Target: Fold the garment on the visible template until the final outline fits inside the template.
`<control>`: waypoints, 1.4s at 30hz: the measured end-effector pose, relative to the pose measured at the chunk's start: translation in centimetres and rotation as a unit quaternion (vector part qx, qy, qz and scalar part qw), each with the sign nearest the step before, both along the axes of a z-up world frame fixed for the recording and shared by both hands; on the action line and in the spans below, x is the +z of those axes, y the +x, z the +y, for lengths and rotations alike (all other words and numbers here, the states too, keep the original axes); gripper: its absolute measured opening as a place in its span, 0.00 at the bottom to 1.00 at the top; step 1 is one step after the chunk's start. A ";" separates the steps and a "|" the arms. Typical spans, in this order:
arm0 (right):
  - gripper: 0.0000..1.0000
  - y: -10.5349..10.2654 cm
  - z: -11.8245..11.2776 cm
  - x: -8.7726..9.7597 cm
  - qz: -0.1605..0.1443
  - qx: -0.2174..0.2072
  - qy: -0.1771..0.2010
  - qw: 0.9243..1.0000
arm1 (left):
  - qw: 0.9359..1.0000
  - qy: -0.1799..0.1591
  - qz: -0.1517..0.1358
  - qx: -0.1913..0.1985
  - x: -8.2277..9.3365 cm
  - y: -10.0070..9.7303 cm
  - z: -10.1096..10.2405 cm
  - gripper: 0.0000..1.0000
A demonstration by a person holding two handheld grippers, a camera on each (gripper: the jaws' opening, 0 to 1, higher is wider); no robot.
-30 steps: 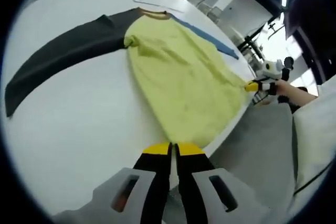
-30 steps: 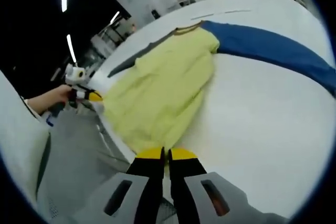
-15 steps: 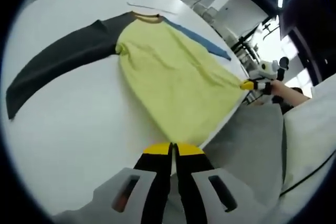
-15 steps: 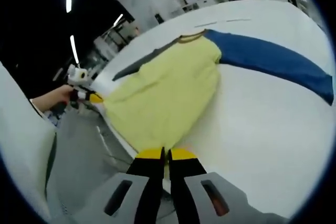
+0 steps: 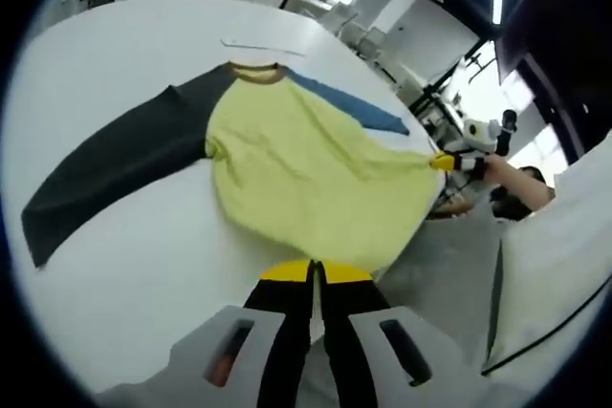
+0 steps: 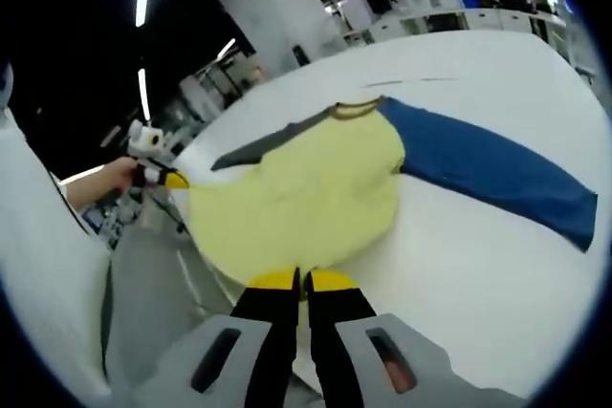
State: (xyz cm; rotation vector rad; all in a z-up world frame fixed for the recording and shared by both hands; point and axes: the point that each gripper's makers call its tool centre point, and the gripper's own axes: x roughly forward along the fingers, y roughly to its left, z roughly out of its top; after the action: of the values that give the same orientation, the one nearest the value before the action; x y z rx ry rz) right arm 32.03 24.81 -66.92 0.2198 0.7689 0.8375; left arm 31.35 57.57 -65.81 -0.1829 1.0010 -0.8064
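Here, a long-sleeved shirt (image 5: pixel 306 179) lies spread on a white tabletop (image 5: pixel 115 265); yellow body, brown-trimmed collar (image 5: pixel 254 70) pointing toward the far edge, hem at the near edge where the person stands

Dark grey sleeve (image 5: pixel 115 169) stretches flat toward the left side of the tabletop. Blue sleeve (image 6: pixel 488 174) stretches flat toward the right side

Left gripper (image 5: pixel 312 272), seen in its own view: yellow-tipped black jaws pressed together on the shirt's hem at the near edge, cloth pinched between the tips. The same gripper also appears at the left of the right gripper view (image 6: pixel 172 179), held in a hand (image 6: pixel 105 179), with the yellow cloth pulled out to a point at its tip

Right gripper (image 6: pixel 302 281), seen in its own view: jaws likewise closed on the hem, at the other bottom corner. In the left gripper view it appears at the right (image 5: pixel 442 161), clamped on a drawn-out corner of yellow fabric that reaches past the tabletop edge

Hem between the two grippers hangs slightly over the near edge; body of the shirt shows light wrinkles

A thin pale line (image 5: pixel 263 46) runs on the tabletop just beyond the collar; cannot tell what it is

Background: desks, shelving and bright ceiling lights, blurred
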 end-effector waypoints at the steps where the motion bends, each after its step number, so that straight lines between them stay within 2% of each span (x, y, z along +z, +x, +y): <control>1: 0.03 0.4 0.1 0.6 -0.006 0.000 0.003 1.000 | 1.000 0.001 -0.005 0.000 0.4 0.5 0.2 0.00; 6: 0.03 2.3 0.4 1.9 -0.025 -0.003 0.013 1.000 | 1.000 -0.018 -0.008 0.017 1.6 2.0 0.4 0.00; 12: 0.03 4.4 0.6 2.0 -0.029 -0.015 0.020 0.999 | 0.999 -0.024 -0.003 0.037 1.8 4.1 0.4 0.00; 18: 0.03 6.2 0.8 0.8 -0.017 -0.022 0.018 0.999 | 0.999 -0.009 0.023 0.041 0.2 5.4 0.2 0.00; 20: 0.03 6.8 0.7 0.2 0.004 -0.039 0.025 0.999 | 0.998 -0.001 0.034 0.048 -0.8 5.9 0.5 0.00; 22: 0.03 7.6 0.7 -0.4 0.007 -0.042 0.024 0.999 | 0.998 0.002 0.044 0.051 -1.5 6.4 0.7 0.00; 24: 0.03 8.2 0.6 -1.2 0.022 -0.048 0.018 0.998 | 0.997 0.003 0.049 0.053 -1.9 6.8 0.8 0.00; 32: 0.03 10.5 0.7 -2.7 0.041 -0.063 0.018 0.997 | 0.995 0.006 0.070 0.063 -3.5 9.3 0.9 0.00; 36: 0.03 11.1 0.5 -4.4 0.066 -0.072 -0.001 0.995 | 0.993 0.009 0.091 0.073 -4.8 10.4 1.0 0.00; 42: 0.03 11.7 0.5 -5.4 0.080 -0.078 -0.009 0.994 | 0.992 0.022 0.103 0.071 -6.1 11.1 0.7 0.00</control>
State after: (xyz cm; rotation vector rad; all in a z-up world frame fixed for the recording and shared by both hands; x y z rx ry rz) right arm 43.70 25.28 -72.37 0.3292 0.8970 0.6709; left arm 42.46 58.30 -71.93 -0.3014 1.1852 -0.6430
